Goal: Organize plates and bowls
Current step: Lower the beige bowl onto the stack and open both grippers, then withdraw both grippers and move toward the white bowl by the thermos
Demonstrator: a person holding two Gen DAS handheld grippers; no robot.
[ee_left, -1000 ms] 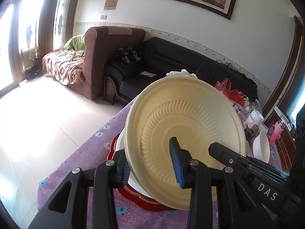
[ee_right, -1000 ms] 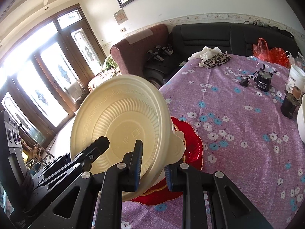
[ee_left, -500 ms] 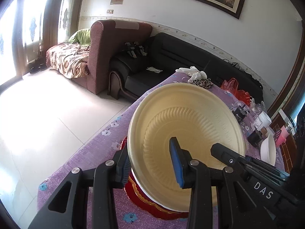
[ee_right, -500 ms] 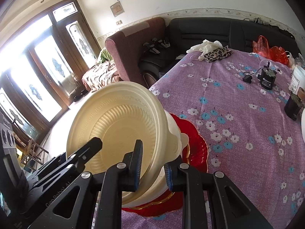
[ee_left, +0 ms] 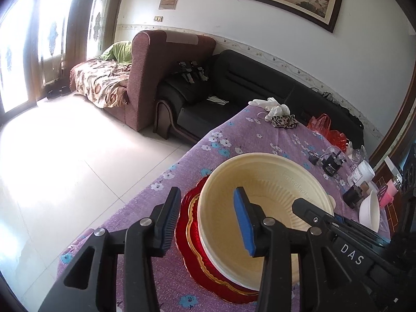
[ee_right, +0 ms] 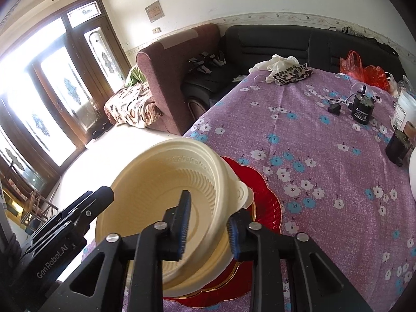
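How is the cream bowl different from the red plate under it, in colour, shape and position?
Colour: the cream bowl is plain pale yellow; the red plate is deep red with a gold ring.
Shape: the cream bowl is deep with ribbed walls; the red plate is flat with a scalloped edge.
Position: the cream bowl sits on top, on another white dish; the red plate lies on the tablecloth.
Both are round.
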